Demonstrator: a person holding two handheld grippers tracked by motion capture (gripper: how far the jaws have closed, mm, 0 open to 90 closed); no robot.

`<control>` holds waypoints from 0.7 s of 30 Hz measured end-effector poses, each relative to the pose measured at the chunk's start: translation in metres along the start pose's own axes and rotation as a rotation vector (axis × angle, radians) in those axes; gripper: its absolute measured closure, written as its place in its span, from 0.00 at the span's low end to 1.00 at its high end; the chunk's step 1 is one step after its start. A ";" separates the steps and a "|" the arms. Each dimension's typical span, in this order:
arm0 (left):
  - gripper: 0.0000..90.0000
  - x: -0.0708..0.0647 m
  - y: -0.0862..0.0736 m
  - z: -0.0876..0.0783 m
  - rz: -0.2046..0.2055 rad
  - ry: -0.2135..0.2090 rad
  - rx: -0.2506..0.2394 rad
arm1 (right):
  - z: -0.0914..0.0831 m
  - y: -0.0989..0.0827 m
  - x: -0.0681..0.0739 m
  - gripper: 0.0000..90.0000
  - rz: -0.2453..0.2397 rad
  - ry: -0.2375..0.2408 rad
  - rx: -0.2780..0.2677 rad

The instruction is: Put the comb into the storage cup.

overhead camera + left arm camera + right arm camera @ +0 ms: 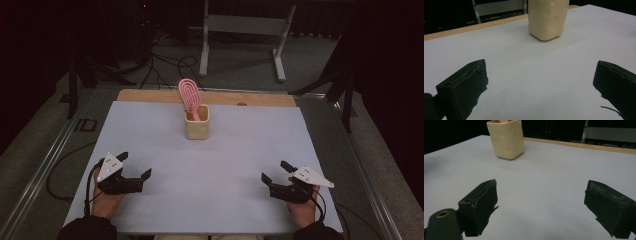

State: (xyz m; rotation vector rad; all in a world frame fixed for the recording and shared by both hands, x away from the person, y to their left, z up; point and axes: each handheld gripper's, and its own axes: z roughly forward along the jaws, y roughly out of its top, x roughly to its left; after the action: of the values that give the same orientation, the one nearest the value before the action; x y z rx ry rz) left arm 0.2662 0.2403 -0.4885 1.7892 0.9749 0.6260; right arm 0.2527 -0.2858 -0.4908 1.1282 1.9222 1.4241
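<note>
The left gripper (135, 165) rests low over the near left of the white table (150, 135), its jaws spread wide with nothing between them. The right gripper (276, 171) sits at the near right, jaws likewise parted and empty. The two grippers lie well apart, each held in a hand (106, 200).

Ahead of both sets of fingers, well beyond their tips and roughly midway between them, stands a cream square cup (197, 122), upright. A pink slotted spatula (190, 96) stands in it, its head rising above the rim and leaning left.
</note>
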 end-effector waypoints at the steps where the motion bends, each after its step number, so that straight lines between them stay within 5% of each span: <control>1: 0.00 0.000 -0.001 -0.002 0.000 0.005 -0.002 | 0.000 0.001 0.000 0.12 -0.004 0.002 -0.004; 13: 0.00 0.007 -0.005 -0.012 -0.012 0.038 -0.059 | 0.009 0.016 0.001 0.12 -0.047 0.007 -0.041; 21: 0.00 0.008 -0.005 -0.014 -0.018 0.045 -0.075 | 0.017 0.008 0.006 0.12 -0.080 0.007 0.000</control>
State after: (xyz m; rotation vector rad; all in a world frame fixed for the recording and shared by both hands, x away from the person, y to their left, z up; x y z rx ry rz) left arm 0.2584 0.2554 -0.4877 1.7047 0.9842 0.6860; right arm 0.2655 -0.2706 -0.4886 1.0361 1.9492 1.3871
